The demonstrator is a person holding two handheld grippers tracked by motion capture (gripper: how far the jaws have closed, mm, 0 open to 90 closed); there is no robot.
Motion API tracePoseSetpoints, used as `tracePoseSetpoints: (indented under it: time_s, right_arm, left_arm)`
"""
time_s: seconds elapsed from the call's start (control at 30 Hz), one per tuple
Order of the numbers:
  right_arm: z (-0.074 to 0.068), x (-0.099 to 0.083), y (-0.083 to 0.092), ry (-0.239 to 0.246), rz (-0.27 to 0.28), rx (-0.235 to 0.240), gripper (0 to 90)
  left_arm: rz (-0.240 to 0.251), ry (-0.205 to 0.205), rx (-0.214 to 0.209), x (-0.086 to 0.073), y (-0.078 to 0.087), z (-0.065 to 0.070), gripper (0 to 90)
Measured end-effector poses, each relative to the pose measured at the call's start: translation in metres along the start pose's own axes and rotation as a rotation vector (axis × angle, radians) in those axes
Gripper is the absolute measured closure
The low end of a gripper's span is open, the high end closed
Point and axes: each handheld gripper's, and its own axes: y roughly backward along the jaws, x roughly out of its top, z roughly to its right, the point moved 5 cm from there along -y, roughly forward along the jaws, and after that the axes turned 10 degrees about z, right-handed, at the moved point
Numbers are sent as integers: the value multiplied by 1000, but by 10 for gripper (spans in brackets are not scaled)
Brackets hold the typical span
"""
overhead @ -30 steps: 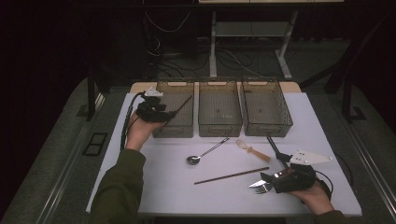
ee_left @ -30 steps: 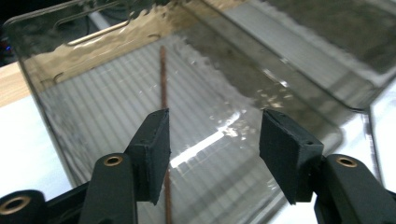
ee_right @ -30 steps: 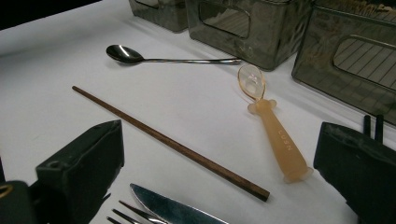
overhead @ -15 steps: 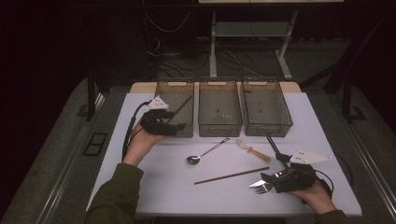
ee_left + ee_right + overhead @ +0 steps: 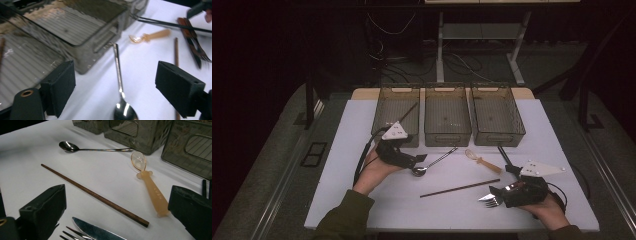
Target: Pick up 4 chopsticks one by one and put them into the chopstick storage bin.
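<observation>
My left gripper (image 5: 418, 161) hovers low over the bowl of a metal spoon (image 5: 434, 162) just in front of the left bin (image 5: 388, 102). In the left gripper view its jaws have just been opening, and the spoon (image 5: 119, 75) lies on the table between the black pads (image 5: 60, 87) with neither one touching it. My right gripper (image 5: 498, 192) rests at the near right, open, beside a knife and fork (image 5: 488, 199). Ahead of its jaws lie a brown chopstick (image 5: 95, 195), an amber plastic spoon (image 5: 150, 187) and the knife blade (image 5: 92, 230).
Three smoky plastic bins stand in a row at the back: the left one holds a chopstick (image 5: 408, 112), with the middle (image 5: 447, 132) and right (image 5: 498, 134) bins beside it. Black tongs (image 5: 503, 156) lie in front of the right bin. A white cloth (image 5: 352, 140) covers the table.
The left hand has come away from above the left bin, toward the person and rightward, down to the metal spoon, and its jaws now stand wider. The right hand has kept still.
</observation>
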Motion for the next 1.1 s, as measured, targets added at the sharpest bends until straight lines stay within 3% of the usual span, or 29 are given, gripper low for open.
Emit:
tracePoseSetpoints:
  time_s: [0.1,0.33,0.47,0.73,0.87,1.1]
  right_arm:
    - [-1,0,0,4,-2,-2,20]
    - [-1,0,0,8,0,-7,21]
    - [-1,0,1,11,2,-7,20]
    - [-1,0,1,11,3,-4,20]
    - [-1,0,0,13,2,-4,21]
    - [-2,0,0,5,-2,-6,21]
  left_arm:
    - [12,-27,-11,-5,1,8,136]
    - [22,-24,-53,-10,-2,23,136]
    - [2,-42,-78,-17,-6,34,139]
    - [-6,-37,-116,-22,-18,50,148]
    - [-5,-44,-133,-23,-22,54,179]
    - [-4,-41,-191,-26,-32,63,332]
